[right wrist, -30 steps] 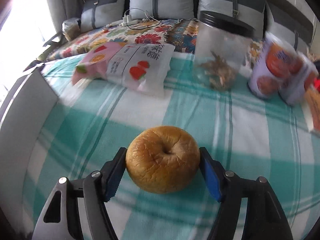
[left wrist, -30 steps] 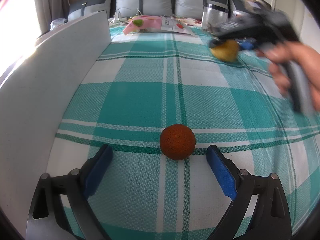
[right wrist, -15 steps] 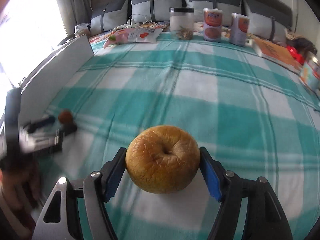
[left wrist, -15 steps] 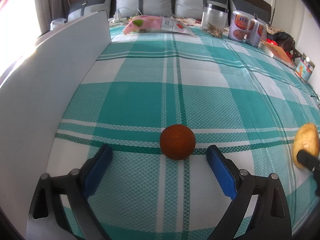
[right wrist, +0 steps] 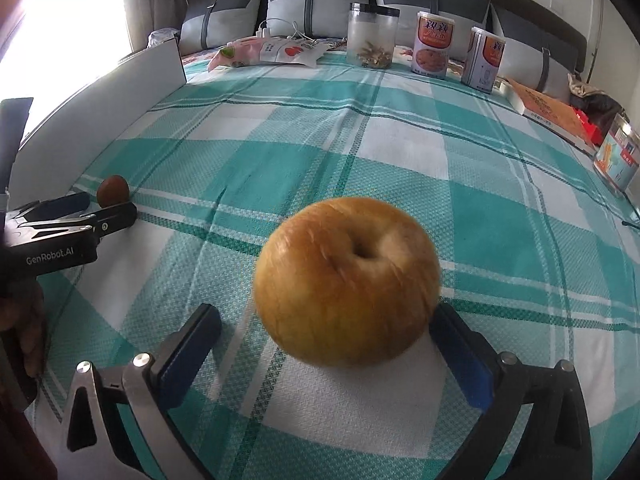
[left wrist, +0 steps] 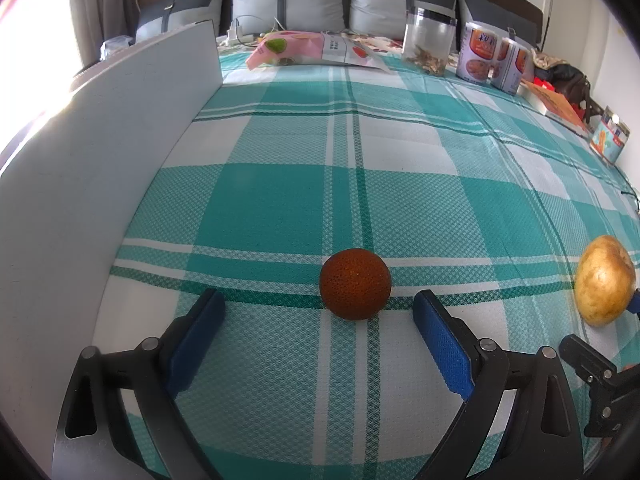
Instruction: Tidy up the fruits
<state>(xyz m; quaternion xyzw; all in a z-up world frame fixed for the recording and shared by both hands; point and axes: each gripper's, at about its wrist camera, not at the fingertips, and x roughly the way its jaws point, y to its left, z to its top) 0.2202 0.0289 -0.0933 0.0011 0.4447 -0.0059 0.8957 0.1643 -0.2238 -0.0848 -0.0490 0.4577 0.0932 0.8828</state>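
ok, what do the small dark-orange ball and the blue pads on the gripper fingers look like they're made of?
Small dark-orange ball: matte, finely pitted surface without gloss; it could be real citrus peel or a foam replica, the look leaves that open. Blue pads on the black fingers: matte, soft-looking, probably rubber or foam; no shine, unlike the metal pivot pins.

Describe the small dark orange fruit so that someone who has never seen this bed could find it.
On the teal checked bedspread, near the white board along its edge, a small round orange-red fruit lies just ahead of the open left claw. It is smaller and darker than the yellow pear.
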